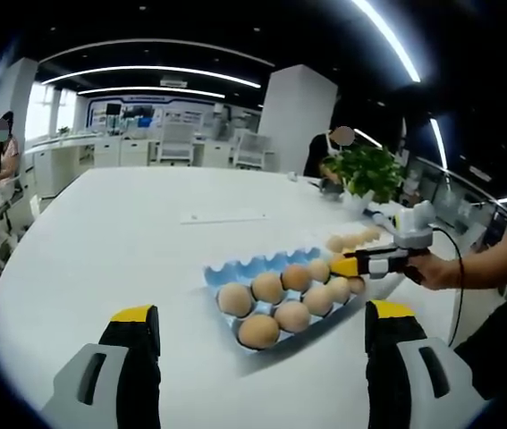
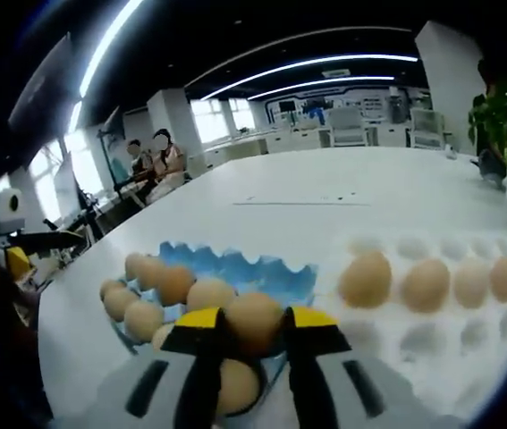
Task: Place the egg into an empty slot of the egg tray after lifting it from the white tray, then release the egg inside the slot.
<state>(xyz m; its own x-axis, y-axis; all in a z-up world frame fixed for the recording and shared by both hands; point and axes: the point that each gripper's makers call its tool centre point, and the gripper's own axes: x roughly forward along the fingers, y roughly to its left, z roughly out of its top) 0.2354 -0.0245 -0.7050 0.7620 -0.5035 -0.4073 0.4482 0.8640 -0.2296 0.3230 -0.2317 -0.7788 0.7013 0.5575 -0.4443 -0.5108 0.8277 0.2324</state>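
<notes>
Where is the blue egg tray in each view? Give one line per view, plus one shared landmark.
Left gripper view: blue egg tray lies centre-right on the white table, between the left gripper's jaws, further off.
Right gripper view: blue egg tray lies lower centre, just beyond the right gripper, which is shut on an egg.
Shared landmark: the potted plant.

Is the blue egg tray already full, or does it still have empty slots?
Not full. In the right gripper view the blue egg tray shows bare slots along its far row, behind the egg between the right gripper jaws.
</notes>
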